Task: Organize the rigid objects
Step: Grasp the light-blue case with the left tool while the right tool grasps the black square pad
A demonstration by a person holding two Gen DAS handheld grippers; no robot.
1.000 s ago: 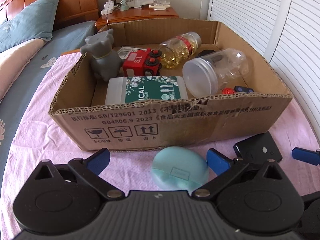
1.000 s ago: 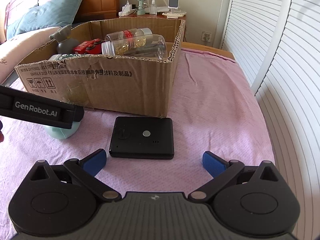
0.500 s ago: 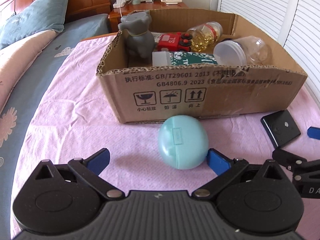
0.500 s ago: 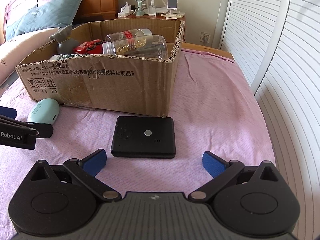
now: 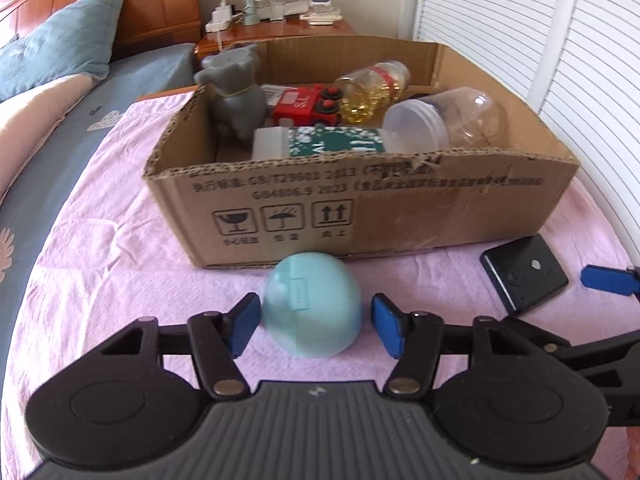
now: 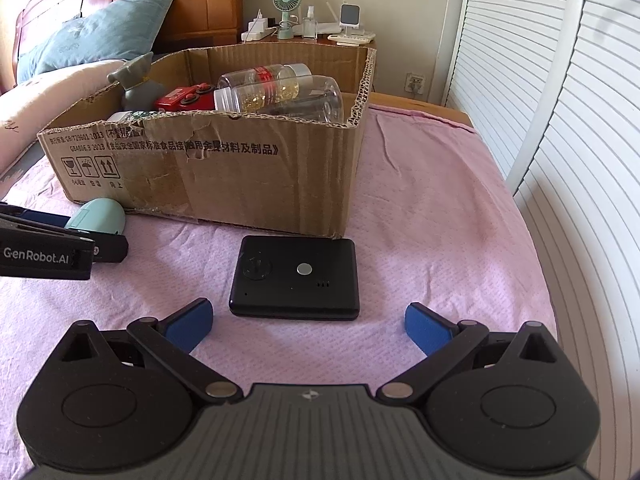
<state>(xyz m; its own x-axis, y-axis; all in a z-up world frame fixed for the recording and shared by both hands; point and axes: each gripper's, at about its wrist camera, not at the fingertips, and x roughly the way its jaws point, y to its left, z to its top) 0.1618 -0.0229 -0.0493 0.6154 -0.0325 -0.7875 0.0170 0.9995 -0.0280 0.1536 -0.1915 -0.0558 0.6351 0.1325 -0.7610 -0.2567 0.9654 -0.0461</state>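
A teal egg-shaped case (image 5: 312, 304) lies on the pink blanket just in front of the cardboard box (image 5: 400, 208). My left gripper (image 5: 316, 326) straddles it and its jaws are closing: the left pad is at the case's side, while a thin gap shows at the right pad. In the right wrist view the case (image 6: 98, 216) shows beside the left gripper's fingers (image 6: 108, 249). A flat black device (image 6: 296, 280) lies in front of the box (image 6: 240, 176), just ahead of my right gripper (image 6: 308, 322), which stands open and empty.
The box holds a grey animal figure (image 5: 236, 92), a red toy (image 5: 308, 106), a jar of yellow capsules (image 5: 372, 86), a clear jar (image 5: 440, 120) and a green-labelled tub (image 5: 320, 142). White shutter doors (image 6: 560, 120) run along the right. A nightstand (image 6: 312, 36) stands behind.
My left gripper's jaws have come in from wide open to close around the teal case. The right gripper and the black device have not moved.
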